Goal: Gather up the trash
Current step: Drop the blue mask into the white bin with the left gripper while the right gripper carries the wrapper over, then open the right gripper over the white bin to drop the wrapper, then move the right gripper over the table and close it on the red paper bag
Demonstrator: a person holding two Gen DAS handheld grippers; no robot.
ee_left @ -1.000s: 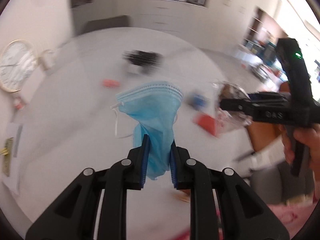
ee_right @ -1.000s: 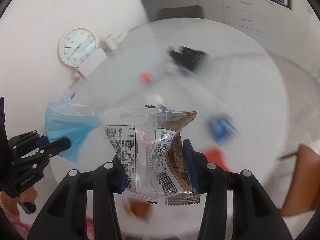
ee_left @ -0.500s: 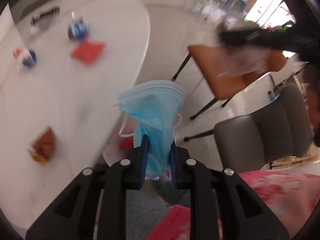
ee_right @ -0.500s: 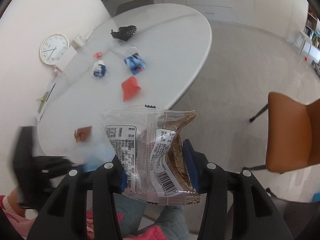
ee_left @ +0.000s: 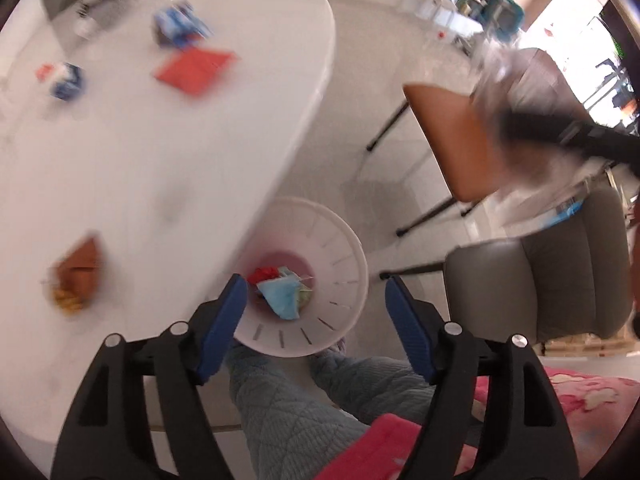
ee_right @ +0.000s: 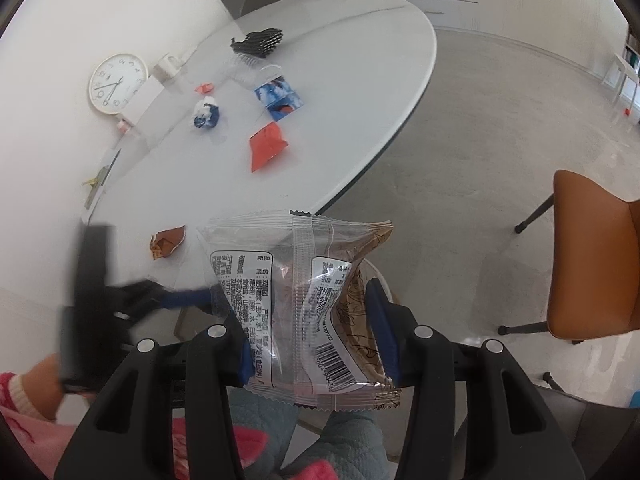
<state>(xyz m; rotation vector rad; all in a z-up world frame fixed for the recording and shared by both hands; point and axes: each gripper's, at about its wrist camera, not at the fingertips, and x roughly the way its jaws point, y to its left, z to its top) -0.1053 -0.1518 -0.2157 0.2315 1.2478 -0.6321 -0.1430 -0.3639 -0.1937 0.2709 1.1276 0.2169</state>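
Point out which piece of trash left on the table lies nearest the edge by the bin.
The crumpled brown-orange wrapper. It sits alone near the table edge; the red wrapper, blue-white packet and crumpled blue-white scrap lie further in.

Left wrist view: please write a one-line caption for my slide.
Open left gripper, jaws just opened, above the white bin where the blue mask lies among other trash.

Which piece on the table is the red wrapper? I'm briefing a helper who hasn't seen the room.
Start at the white oval table. The red wrapper lies near its middle, just nearer than the blue-and-white packet. It is the only flat, solid red piece; its neighbours are blue, white or brown.
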